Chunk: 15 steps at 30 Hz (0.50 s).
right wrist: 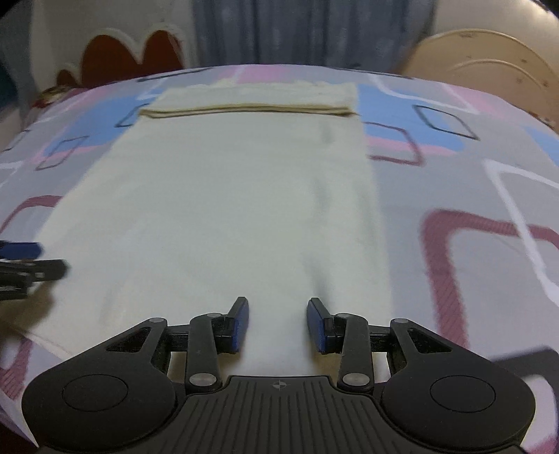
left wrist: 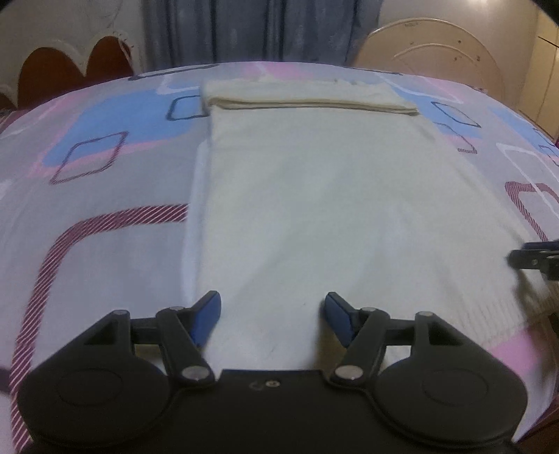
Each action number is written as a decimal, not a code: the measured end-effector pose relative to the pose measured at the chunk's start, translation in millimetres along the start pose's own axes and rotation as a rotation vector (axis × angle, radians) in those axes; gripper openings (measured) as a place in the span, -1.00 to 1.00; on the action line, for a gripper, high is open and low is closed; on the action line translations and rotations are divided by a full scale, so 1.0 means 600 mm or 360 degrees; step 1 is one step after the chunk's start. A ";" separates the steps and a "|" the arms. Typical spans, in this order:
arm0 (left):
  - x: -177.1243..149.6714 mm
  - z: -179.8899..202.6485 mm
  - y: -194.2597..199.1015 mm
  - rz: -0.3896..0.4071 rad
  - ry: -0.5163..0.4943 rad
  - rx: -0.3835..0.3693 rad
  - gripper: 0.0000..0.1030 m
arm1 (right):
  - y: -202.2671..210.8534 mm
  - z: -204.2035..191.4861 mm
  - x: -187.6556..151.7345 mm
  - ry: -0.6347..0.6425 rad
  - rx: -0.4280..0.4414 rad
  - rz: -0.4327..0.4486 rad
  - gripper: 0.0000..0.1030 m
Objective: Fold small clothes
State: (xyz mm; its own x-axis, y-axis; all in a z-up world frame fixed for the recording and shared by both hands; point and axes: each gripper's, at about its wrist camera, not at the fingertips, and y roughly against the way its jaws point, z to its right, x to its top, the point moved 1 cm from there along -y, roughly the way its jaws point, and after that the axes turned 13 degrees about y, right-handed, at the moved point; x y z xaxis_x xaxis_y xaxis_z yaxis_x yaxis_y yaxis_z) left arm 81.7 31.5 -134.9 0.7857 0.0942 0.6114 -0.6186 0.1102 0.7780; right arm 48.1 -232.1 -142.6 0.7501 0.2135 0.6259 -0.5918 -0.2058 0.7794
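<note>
A cream-white garment [left wrist: 314,195] lies flat on the patterned bedsheet [left wrist: 104,167], with its far end folded over into a band [left wrist: 307,97]. My left gripper [left wrist: 272,316] is open and empty, hovering over the garment's near left part. My right gripper [right wrist: 277,319] is open and empty over the garment's [right wrist: 227,195] near right part. The folded band [right wrist: 251,101] shows at the far end in the right wrist view too. The right gripper's tip [left wrist: 534,258] shows at the right edge of the left wrist view; the left gripper's tip [right wrist: 24,265] shows at the left edge of the right wrist view.
The sheet [right wrist: 454,174] has pink, blue and maroon squares. Behind the bed stand a blue-grey curtain [left wrist: 262,31], a red and white scalloped headboard [left wrist: 70,66] at the left and a beige curved chair back [left wrist: 436,56] at the right.
</note>
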 end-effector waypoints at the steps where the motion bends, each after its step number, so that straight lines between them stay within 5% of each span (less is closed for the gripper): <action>1: -0.001 -0.008 0.009 0.0003 0.0031 0.0004 0.25 | 0.009 0.006 -0.004 -0.0037 0.0001 0.0009 -0.30; 4: -0.001 -0.032 0.027 0.0001 0.0114 0.0012 0.28 | 0.038 0.024 -0.015 -0.0170 -0.0023 0.0058 -0.27; 7: -0.003 -0.053 0.030 -0.0032 0.0162 0.0001 0.19 | 0.052 0.034 -0.022 -0.0236 -0.0070 0.0067 0.05; 15: -0.019 -0.076 0.027 -0.0094 0.0265 -0.0090 0.06 | 0.055 0.029 -0.048 -0.0271 -0.0079 -0.0006 0.05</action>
State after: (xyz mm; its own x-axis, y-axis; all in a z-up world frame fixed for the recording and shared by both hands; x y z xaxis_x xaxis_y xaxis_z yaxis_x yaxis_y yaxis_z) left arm 62.8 77.2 -135.8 0.8115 0.2482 0.5290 -0.5747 0.1753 0.7994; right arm 12.2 -261.3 -135.6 0.7889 0.0483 0.6126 -0.5998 -0.1567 0.7847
